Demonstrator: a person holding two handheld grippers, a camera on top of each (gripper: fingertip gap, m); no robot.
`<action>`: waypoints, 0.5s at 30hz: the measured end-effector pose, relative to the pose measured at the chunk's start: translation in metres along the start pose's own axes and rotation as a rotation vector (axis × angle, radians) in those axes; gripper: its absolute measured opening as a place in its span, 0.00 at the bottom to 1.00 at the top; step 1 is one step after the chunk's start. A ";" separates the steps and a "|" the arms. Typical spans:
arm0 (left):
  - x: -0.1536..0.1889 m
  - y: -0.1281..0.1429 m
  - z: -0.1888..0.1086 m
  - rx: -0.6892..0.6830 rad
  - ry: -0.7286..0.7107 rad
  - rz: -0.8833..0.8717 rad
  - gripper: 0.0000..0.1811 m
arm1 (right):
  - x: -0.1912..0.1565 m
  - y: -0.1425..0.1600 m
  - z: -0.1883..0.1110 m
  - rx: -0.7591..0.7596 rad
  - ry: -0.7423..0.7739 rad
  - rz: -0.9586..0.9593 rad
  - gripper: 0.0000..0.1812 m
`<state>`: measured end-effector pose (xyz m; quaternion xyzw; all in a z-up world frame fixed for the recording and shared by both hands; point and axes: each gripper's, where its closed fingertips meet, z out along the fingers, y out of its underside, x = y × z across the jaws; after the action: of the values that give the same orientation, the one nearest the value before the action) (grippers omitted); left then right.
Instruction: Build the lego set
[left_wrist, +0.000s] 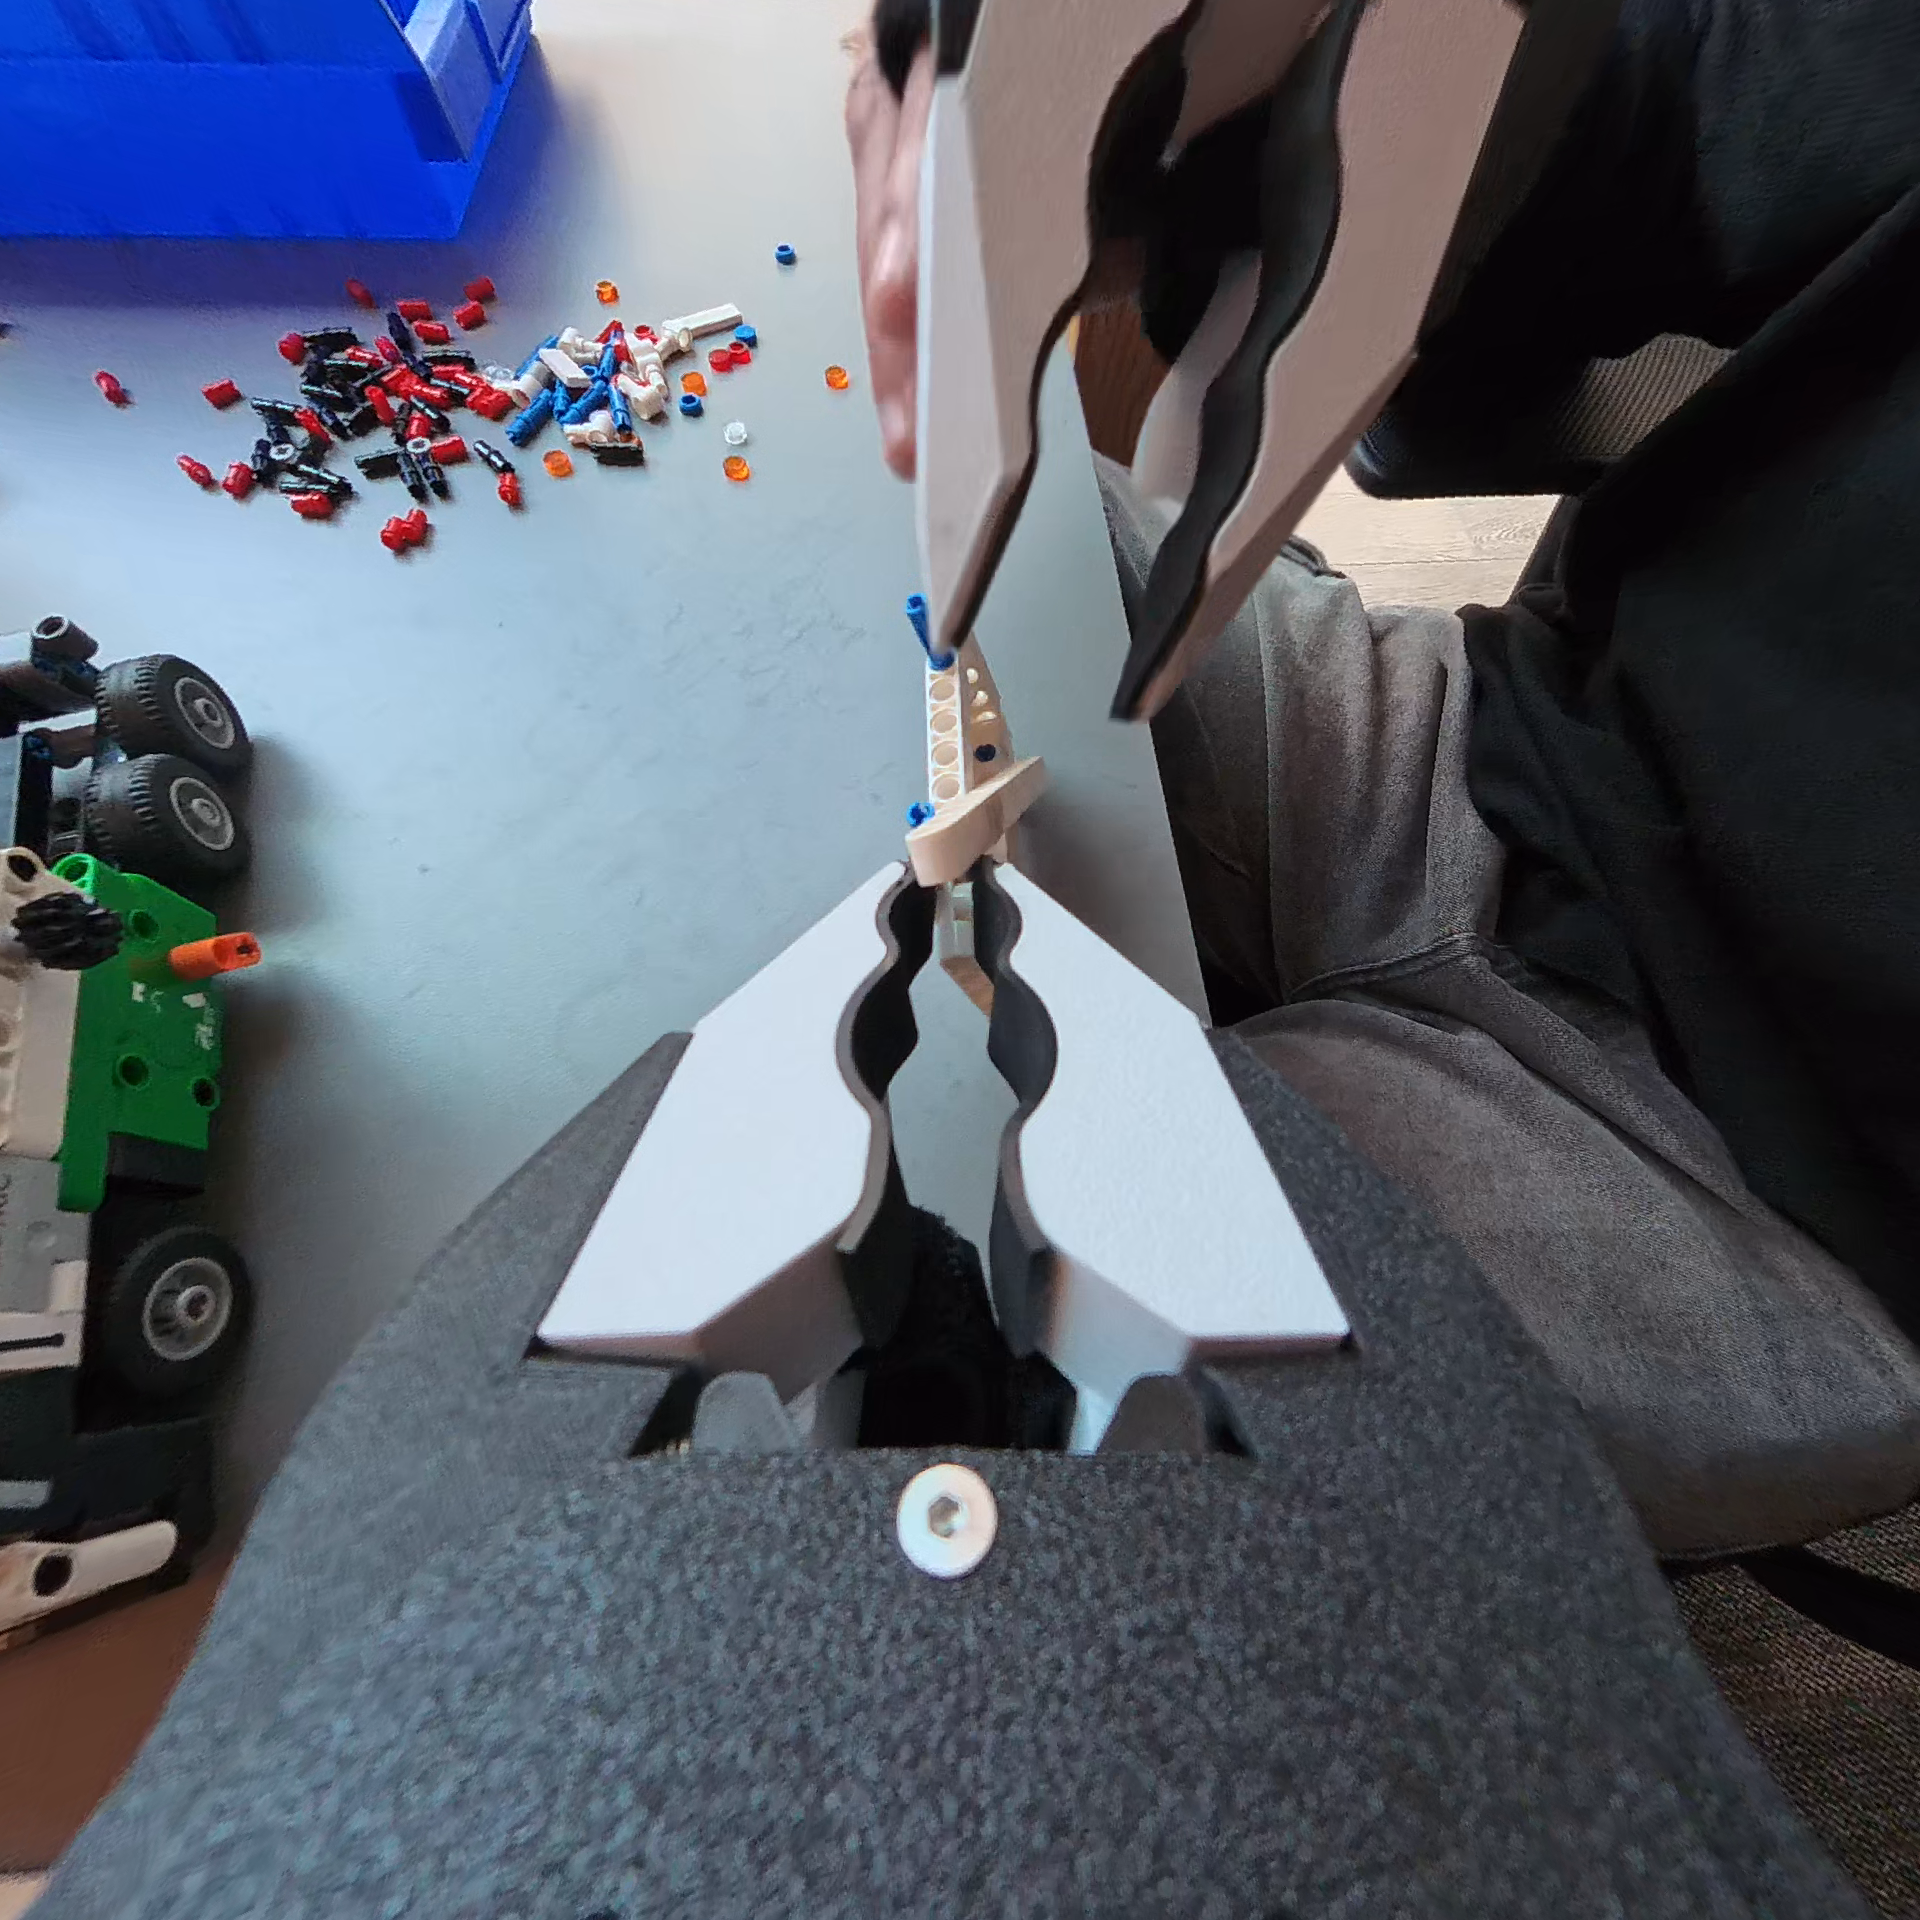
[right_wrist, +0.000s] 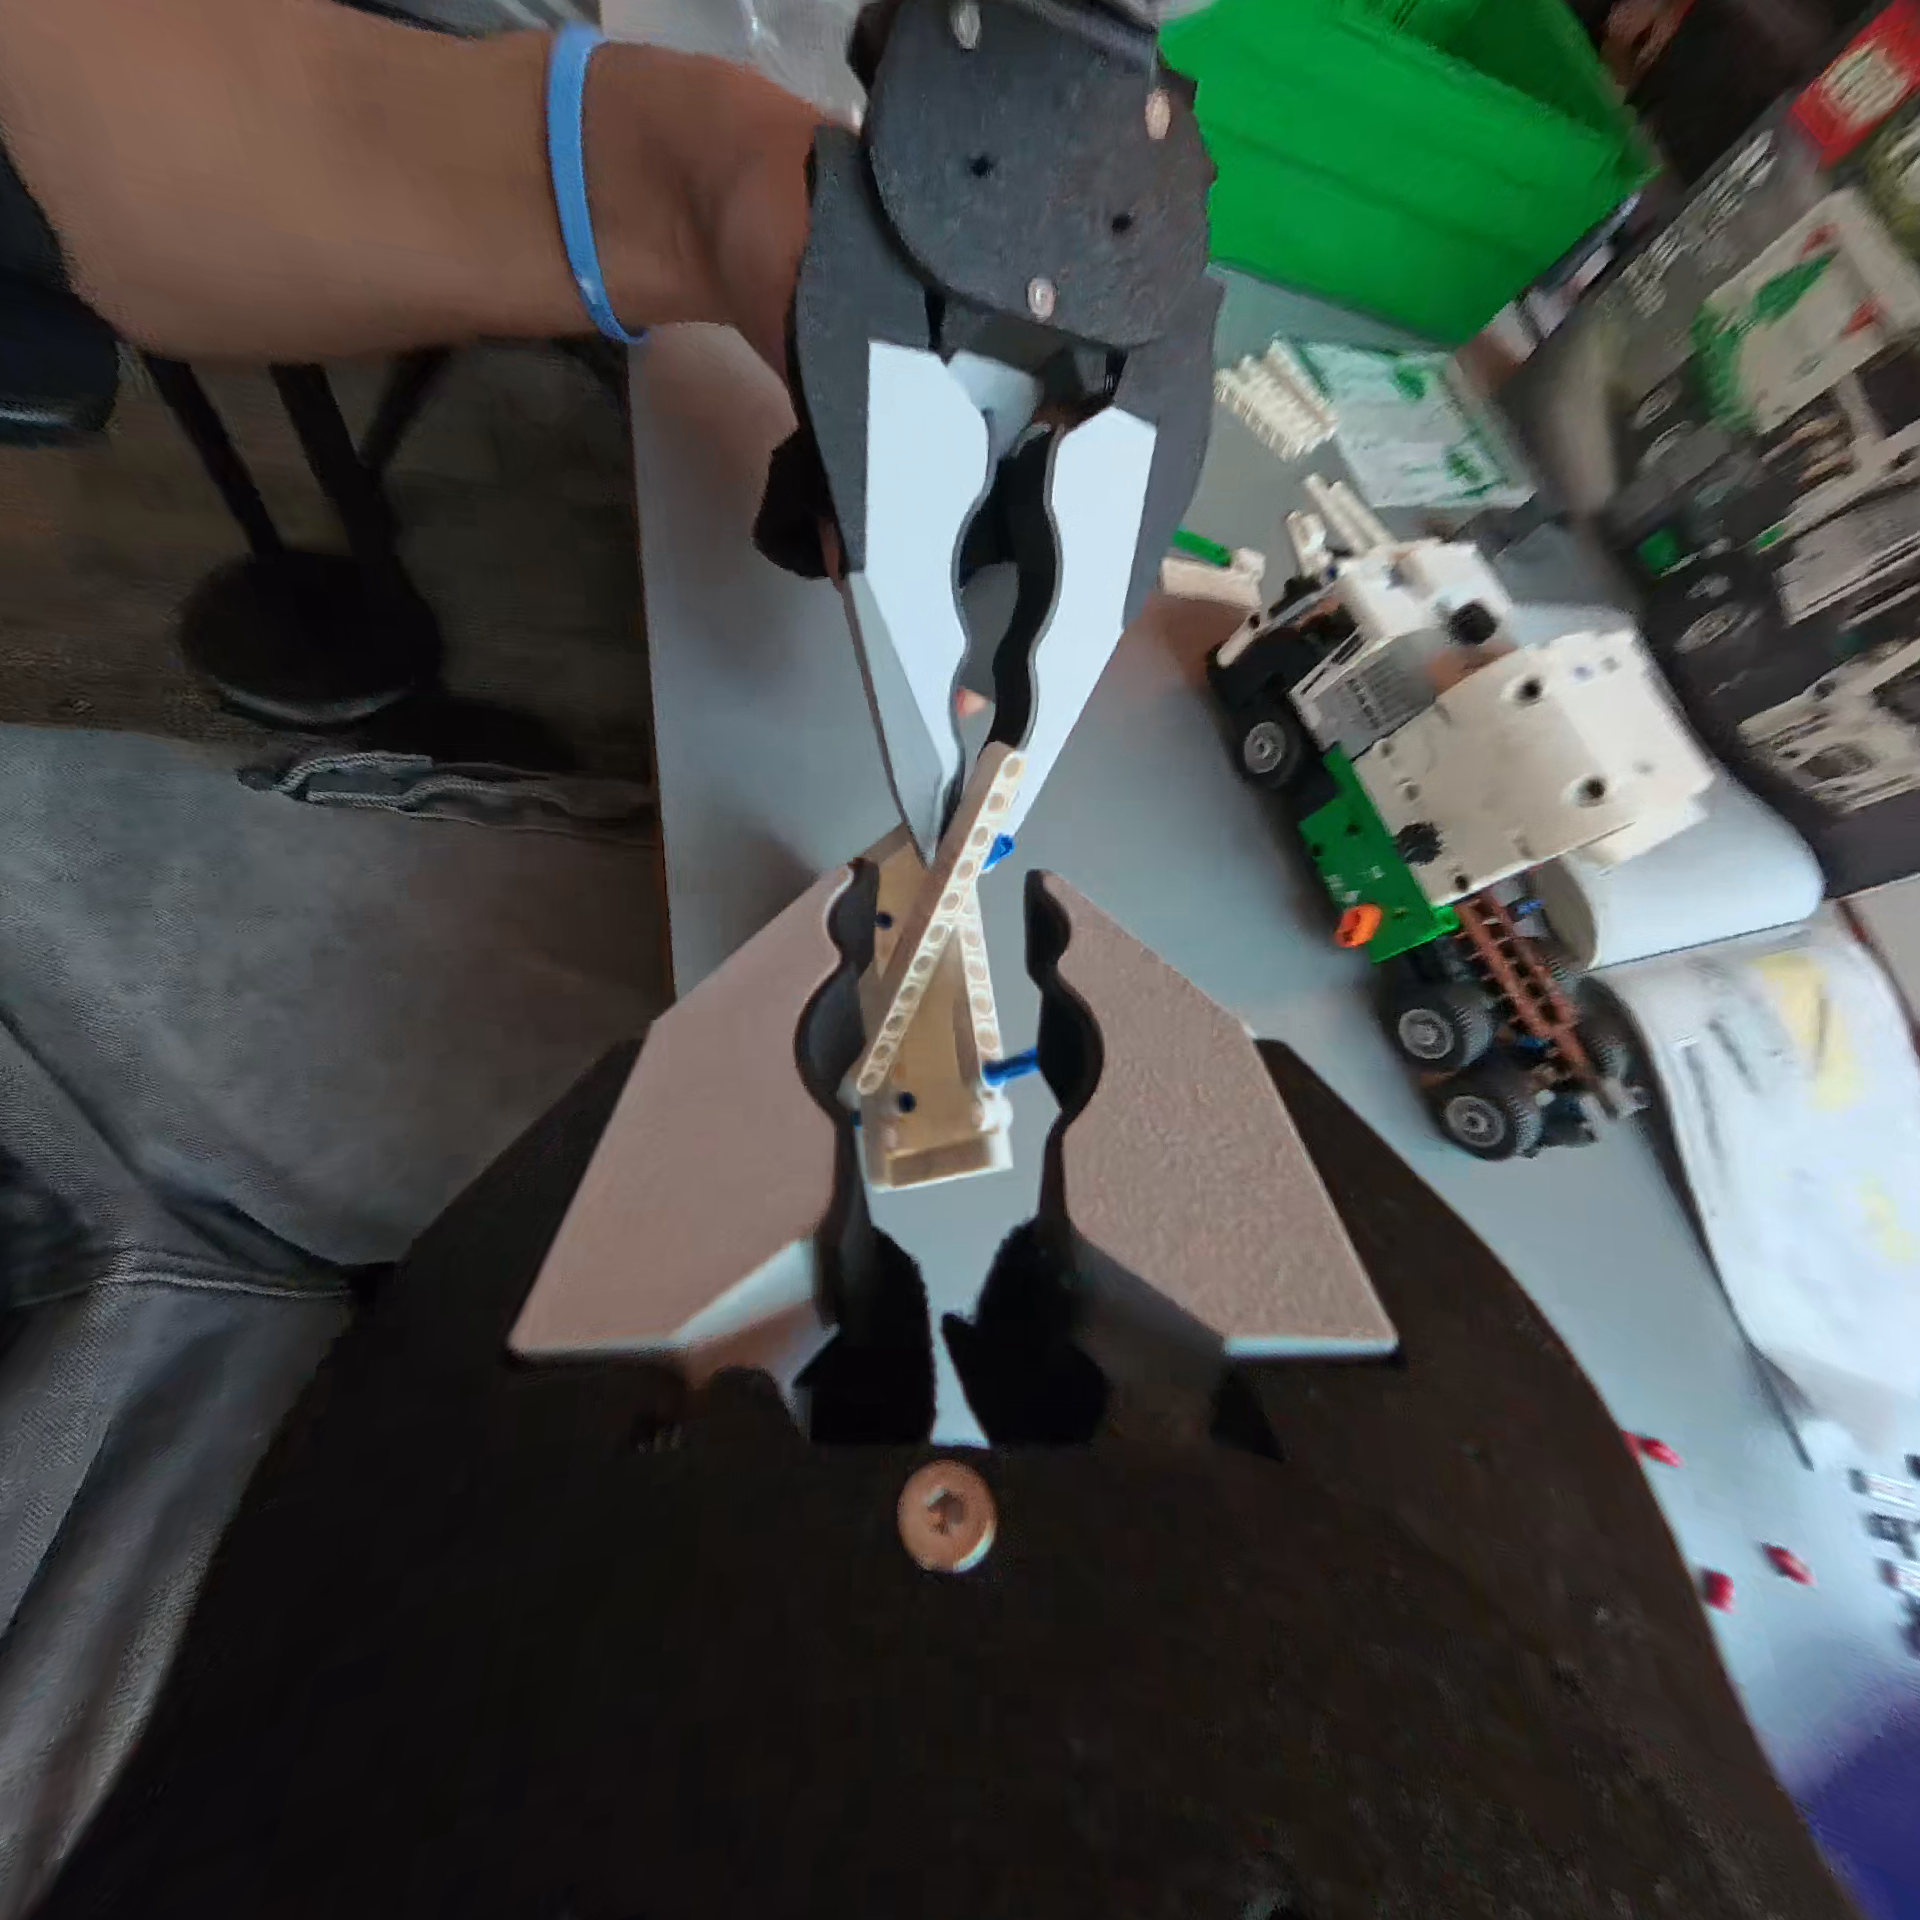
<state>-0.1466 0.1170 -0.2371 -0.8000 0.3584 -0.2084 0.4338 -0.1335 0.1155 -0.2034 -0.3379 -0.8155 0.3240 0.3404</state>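
- The left gripper (left_wrist: 951, 883) is clenched on the near end of a tan beam assembly (left_wrist: 971, 800), holding it in the air just past the grey table's (left_wrist: 582, 727) edge, above the person's lap.
- The right gripper (right_wrist: 940, 894) stands spread, its fingers to either side of the assembly (right_wrist: 935, 1039); one fingertip (left_wrist: 940, 623) touches a blue pin (left_wrist: 920, 623) at the assembly's far end.
- Beyond the assembly on the table lies a scatter of loose red, black, blue and white pins (left_wrist: 447, 395), with a blue bin (left_wrist: 239, 114) farther off.
- A part-built green and white truck (right_wrist: 1455, 790) stands on the table, well apart from the assembly.
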 end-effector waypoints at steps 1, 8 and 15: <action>0.000 0.000 0.000 -0.001 0.000 0.001 0.04 | 0.000 0.006 0.008 -0.038 -0.009 0.003 0.15; 0.001 0.000 0.000 -0.011 -0.019 0.027 0.04 | -0.002 0.018 0.029 -0.075 0.011 -0.053 0.07; -0.001 0.001 -0.003 -0.027 -0.106 0.121 0.04 | 0.004 0.008 0.025 0.023 0.017 0.007 0.04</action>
<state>-0.1497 0.1157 -0.2358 -0.7925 0.3852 -0.1346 0.4532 -0.1524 0.1159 -0.2221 -0.3394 -0.8076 0.3317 0.3501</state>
